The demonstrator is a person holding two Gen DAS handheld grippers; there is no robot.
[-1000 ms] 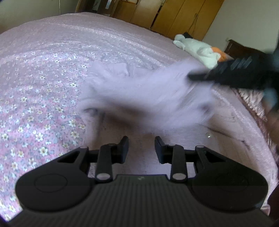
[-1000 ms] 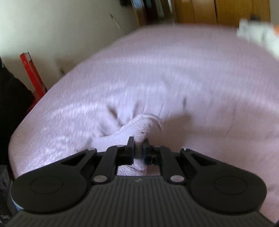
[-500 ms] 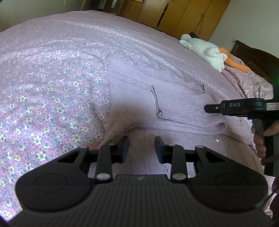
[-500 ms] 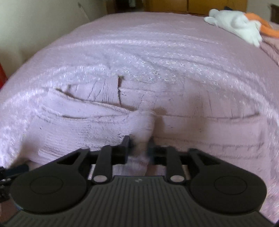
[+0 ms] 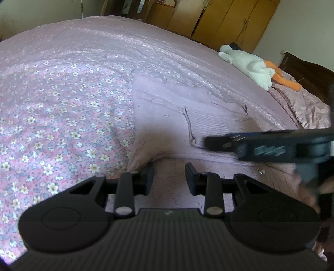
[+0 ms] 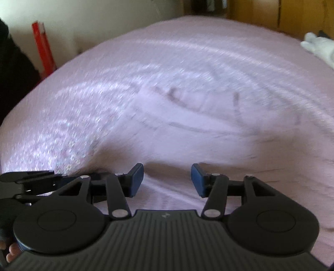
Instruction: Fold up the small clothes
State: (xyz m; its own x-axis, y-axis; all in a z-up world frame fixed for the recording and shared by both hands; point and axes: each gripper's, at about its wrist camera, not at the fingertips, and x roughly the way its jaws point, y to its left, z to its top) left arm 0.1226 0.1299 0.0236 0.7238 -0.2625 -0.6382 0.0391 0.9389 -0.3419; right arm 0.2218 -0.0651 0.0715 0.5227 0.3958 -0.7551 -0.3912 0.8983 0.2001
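A pale lilac knitted garment (image 5: 187, 116) lies folded over on the pink bedspread (image 5: 62, 93), with a small button (image 5: 260, 172) on its near layer. My left gripper (image 5: 169, 177) hovers open just above the garment's near edge, nothing between its fingers. My right gripper (image 6: 167, 179) is open over the same garment (image 6: 187, 129), empty; its view is motion-blurred. From the left wrist view the right gripper (image 5: 210, 142) reaches in from the right, low over the folded cloth. The left gripper (image 6: 12, 177) shows at the right view's lower left.
A white plush toy (image 5: 248, 64) with orange legs lies at the bed's far right beside a satin pillow (image 5: 304, 104). Wooden wardrobes (image 5: 225, 18) stand behind. A red pole (image 6: 42, 50) leans on the wall past the bed's left edge. A hand (image 5: 309, 193) holds the right tool.
The right gripper swung the garment's part across, laid it down, then opened and let go. The cloth now rests flat. The left gripper stayed open and barely moved.
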